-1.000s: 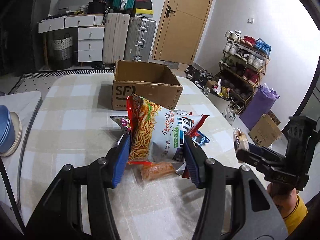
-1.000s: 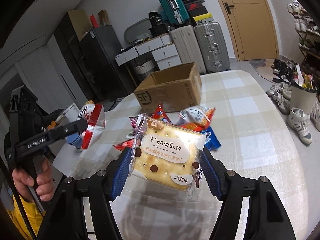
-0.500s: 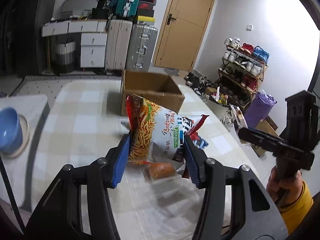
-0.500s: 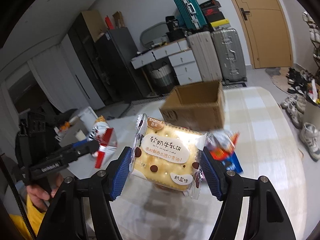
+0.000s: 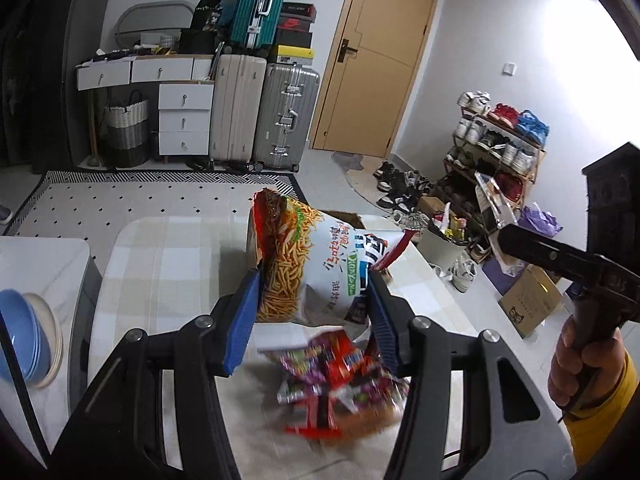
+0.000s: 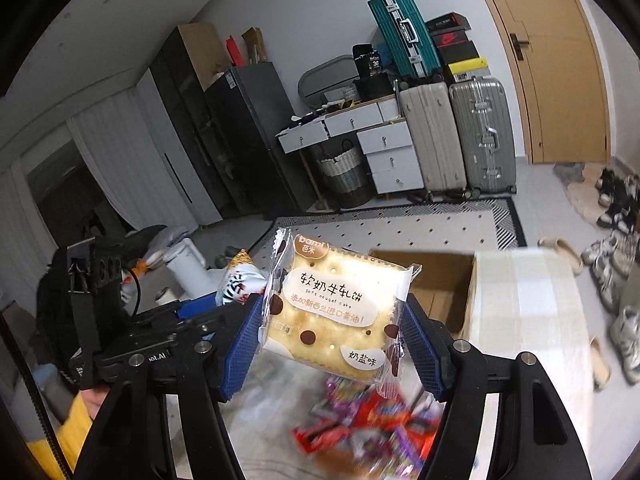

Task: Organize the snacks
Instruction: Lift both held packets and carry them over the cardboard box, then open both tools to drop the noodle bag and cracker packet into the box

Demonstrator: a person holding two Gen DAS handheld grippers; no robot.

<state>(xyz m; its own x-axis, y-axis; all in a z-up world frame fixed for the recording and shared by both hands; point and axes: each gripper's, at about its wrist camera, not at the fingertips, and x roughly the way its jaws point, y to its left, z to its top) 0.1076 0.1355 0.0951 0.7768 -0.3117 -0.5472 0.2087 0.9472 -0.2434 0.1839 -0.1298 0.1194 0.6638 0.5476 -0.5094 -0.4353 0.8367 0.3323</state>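
My left gripper (image 5: 312,316) is shut on a red-and-white bag of fried noodle sticks (image 5: 316,268), held high above the table. My right gripper (image 6: 332,340) is shut on a clear-wrapped square nougat cracker pack (image 6: 336,312). The open cardboard box (image 6: 440,280) lies ahead and below the cracker pack; in the left wrist view only its rim (image 5: 344,216) peeks out behind the noodle bag. A blurred heap of loose snack packets (image 5: 340,380) lies on the checked tablecloth (image 5: 172,256) under both grippers. The right gripper shows at the right of the left wrist view (image 5: 560,260), and the left gripper (image 6: 132,332) at the left of the right wrist view.
Blue bowls (image 5: 20,336) are stacked on a white counter at the left. Past the table's far edge are suitcases (image 5: 288,116), a drawer unit (image 5: 184,120) and a wooden door (image 5: 380,60). A shoe rack (image 5: 496,140) and a small bin (image 5: 444,244) stand to the right.
Both grippers have risen with their packs still held. The table and the snack heap have dropped lower in both views, and the box now sits below and behind the held packs.
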